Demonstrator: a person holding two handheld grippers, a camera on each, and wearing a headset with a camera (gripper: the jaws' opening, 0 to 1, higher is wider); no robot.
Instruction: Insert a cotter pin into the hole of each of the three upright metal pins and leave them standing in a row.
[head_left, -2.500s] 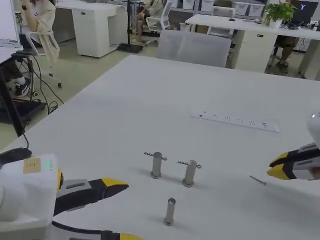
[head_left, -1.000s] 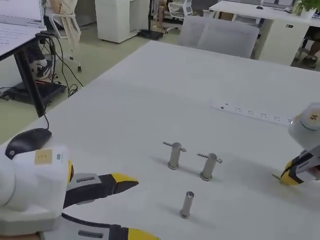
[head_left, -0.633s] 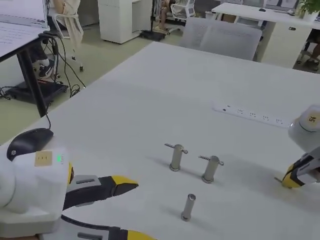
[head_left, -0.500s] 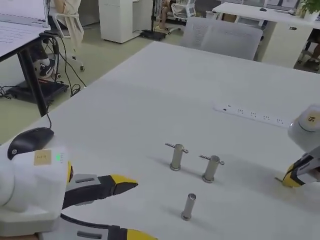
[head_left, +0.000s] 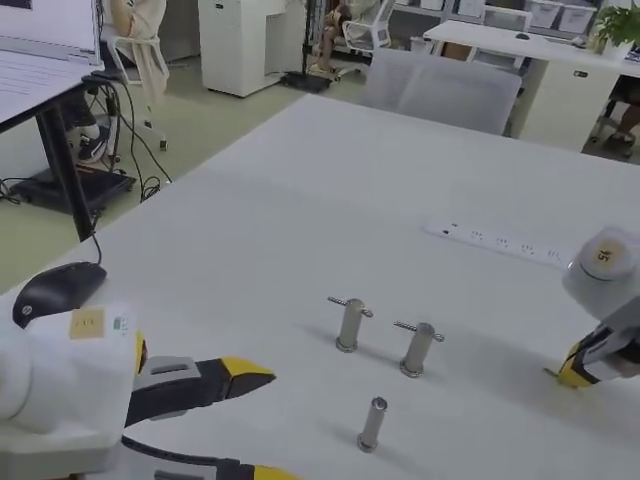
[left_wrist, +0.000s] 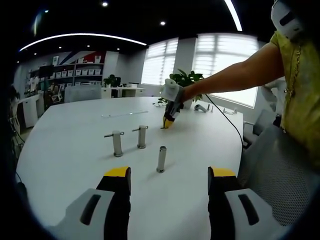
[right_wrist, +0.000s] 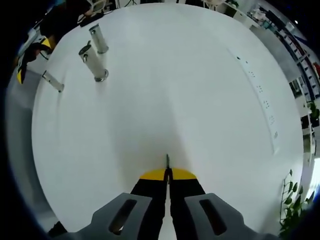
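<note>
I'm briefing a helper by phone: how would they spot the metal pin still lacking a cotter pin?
On the white table, nearer than the power strip, three metal pins stand upright. Take the lone front pin: the left rear pin and right rear pin each carry a cotter pin through the top, and it has none.

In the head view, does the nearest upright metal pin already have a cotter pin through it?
No, the nearest metal pin has a bare top, while the left rear pin and right rear pin each carry a cotter pin.
</note>
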